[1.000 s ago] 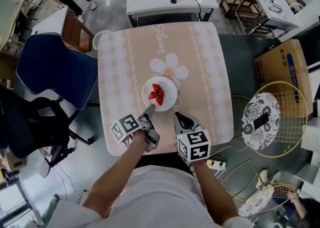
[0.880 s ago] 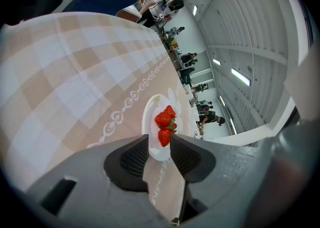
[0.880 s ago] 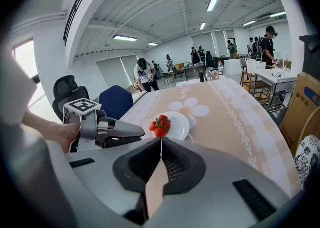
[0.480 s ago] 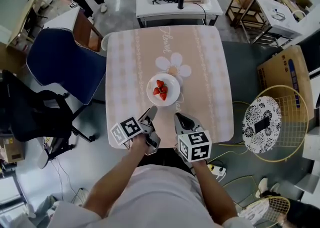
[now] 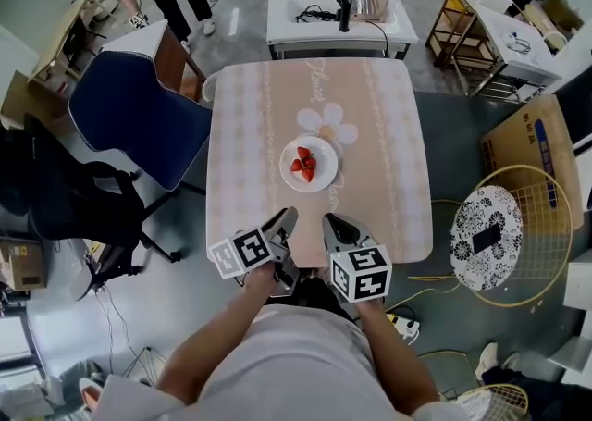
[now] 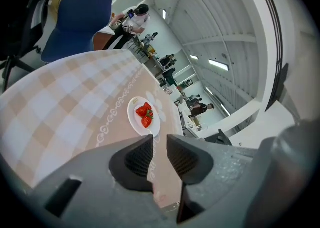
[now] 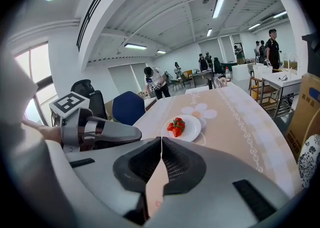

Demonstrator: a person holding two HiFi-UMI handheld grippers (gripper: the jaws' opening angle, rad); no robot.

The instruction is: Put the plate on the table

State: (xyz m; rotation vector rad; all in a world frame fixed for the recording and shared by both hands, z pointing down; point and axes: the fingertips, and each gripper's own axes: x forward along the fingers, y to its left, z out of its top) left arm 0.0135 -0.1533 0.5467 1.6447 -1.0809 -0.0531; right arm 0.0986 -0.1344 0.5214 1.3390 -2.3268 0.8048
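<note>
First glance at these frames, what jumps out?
The white plate of red strawberries sits mid-table on the pink checked table, beside a printed daisy. Over the near edge, the left tongs have just been closing, nothing between them; the right tongs are shut and empty. A blue chair stands at its left.

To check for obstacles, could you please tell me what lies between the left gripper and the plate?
Head view: only bare tablecloth between plate and left gripper, whose empty jaws have just been closing.

Plate (image 5: 324, 177) of strawberries (image 5: 305, 166) on table (image 5: 250, 132); left claw (image 5: 286, 217), right claw (image 5: 331, 222) clear of it.
</note>
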